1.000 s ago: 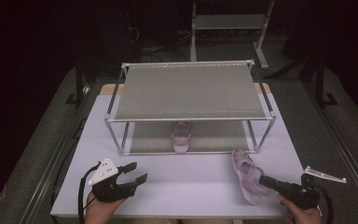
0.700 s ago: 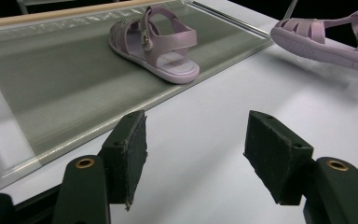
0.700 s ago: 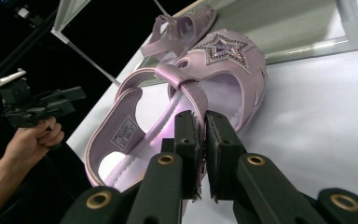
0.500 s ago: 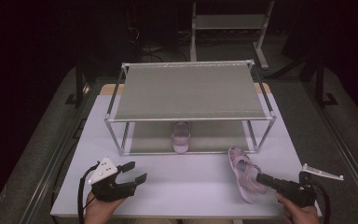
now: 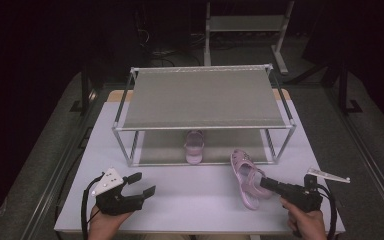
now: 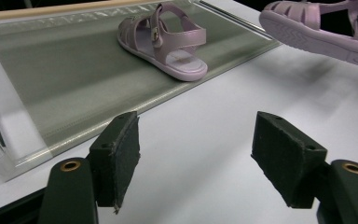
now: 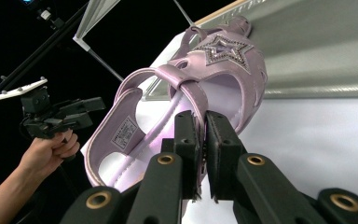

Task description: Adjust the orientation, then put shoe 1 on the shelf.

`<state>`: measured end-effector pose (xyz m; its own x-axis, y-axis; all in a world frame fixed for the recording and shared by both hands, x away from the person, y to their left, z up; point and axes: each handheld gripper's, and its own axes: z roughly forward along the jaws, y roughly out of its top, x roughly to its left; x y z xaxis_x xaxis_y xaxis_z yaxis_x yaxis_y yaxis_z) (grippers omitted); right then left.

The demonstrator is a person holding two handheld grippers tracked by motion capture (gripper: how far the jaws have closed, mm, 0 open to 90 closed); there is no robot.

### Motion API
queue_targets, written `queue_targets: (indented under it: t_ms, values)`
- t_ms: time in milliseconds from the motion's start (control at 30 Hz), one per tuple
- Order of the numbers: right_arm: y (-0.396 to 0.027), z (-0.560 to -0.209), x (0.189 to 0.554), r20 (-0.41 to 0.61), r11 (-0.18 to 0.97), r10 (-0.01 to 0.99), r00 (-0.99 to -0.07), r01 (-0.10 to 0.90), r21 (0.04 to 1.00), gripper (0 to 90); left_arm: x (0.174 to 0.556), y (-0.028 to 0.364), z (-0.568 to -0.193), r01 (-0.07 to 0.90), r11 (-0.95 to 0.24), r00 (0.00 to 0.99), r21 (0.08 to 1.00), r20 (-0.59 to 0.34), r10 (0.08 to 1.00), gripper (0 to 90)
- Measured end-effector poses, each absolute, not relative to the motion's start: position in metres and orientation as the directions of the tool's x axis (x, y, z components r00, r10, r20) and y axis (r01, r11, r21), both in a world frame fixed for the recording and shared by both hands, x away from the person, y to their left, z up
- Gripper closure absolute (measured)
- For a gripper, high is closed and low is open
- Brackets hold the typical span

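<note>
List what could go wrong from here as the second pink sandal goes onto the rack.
1. The right gripper pinches the held sandal only by a thin strap near its heel, so the sandal could swing or slip out.
2. The rack's top shelf overhangs the lower shelf, so the raised sandal may clip the front rail.
3. The other sandal already sits there; a careless placement could knock it.
</note>
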<state>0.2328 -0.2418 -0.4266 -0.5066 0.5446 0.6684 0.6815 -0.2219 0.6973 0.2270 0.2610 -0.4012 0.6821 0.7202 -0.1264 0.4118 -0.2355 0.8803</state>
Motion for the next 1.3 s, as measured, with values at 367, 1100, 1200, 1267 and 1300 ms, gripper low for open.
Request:
queue_targets:
  t_ms: [367, 1100, 1200, 1267, 1300]
  values:
    - [-0.221, -0.424, 0.251, 0.663, -0.222, 0.545, -0.513, 0.674, 0.704, 83.4, 0.227, 0.262, -0.401, 0.415, -0.225, 0.679, 0.881, -0.135, 0.721, 29.6]
    - [-0.191, -0.423, 0.281, 0.641, -0.219, 0.569, -0.515, 0.656, 0.722, 83.3, 0.234, 0.272, -0.403, 0.443, -0.197, 0.654, 0.875, -0.165, 0.738, 23.7]
    - [-0.187, -0.423, 0.285, 0.636, -0.22, 0.574, -0.516, 0.651, 0.726, 83.3, 0.234, 0.273, -0.402, 0.44, -0.202, 0.655, 0.875, -0.159, 0.738, 23.5]
    - [-0.186, -0.424, 0.287, 0.637, -0.226, 0.577, -0.511, 0.65, 0.726, 83.3, 0.235, 0.273, -0.402, 0.441, -0.201, 0.656, 0.875, -0.161, 0.738, 23.2]
    - [-0.185, -0.424, 0.289, 0.636, -0.225, 0.582, -0.508, 0.65, 0.725, 83.3, 0.234, 0.272, -0.403, 0.441, -0.201, 0.655, 0.875, -0.161, 0.738, 23.2]
